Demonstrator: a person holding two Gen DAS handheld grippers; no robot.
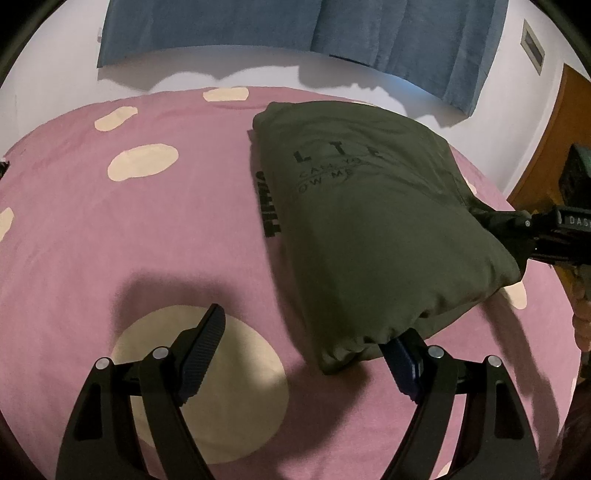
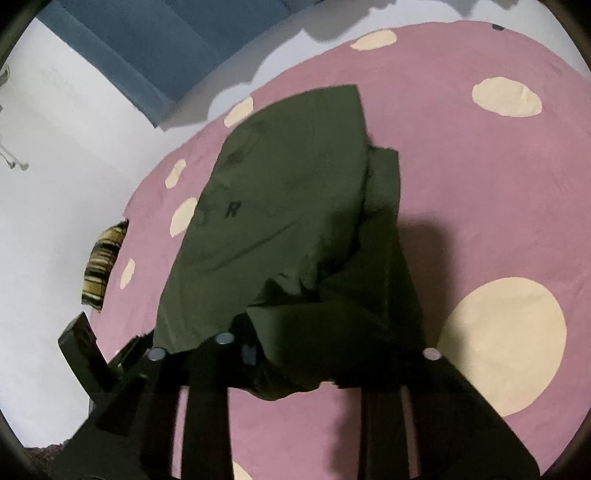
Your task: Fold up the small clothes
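Two grippers work over one bed. Left gripper (image 1: 306, 350) points down at an angle over the pink bedspread (image 1: 92, 229), jaws spread wide; its left finger (image 1: 205, 343) hangs free over a big cream dot (image 1: 236, 398), its right finger (image 1: 402, 363) is tucked under the near corner of the olive garment (image 1: 369, 229). Nothing is pinched between the two fingers. Right gripper (image 1: 513, 225) comes in from the right edge in the left wrist view, also angled down, and bites the garment's right side, fabric bunching at its tip. In the right wrist view the right gripper (image 2: 314, 354) has cloth gathered between its narrowed jaws; pads are hidden by folds, so the grip is read from the bunching.

Counts: one olive garment (image 2: 277, 206), partly folded, black print letters on top, lying on the right half of the bed, far edge flat, near part lifted and puffed. One bedspread (image 2: 461, 177), pink with many cream dots; about six dots show in the left wrist view. One blue curtain (image 1: 295, 33) on the white wall behind the bed. One wooden door (image 1: 546, 147) at right. One small wall plate (image 1: 533, 46) top right. One striped yellow-black cloth (image 2: 101, 266) at the bed's edge in the right wrist view.

Garment folds block sight of the right gripper's fingertips; gripper shadows fall on the bedspread.
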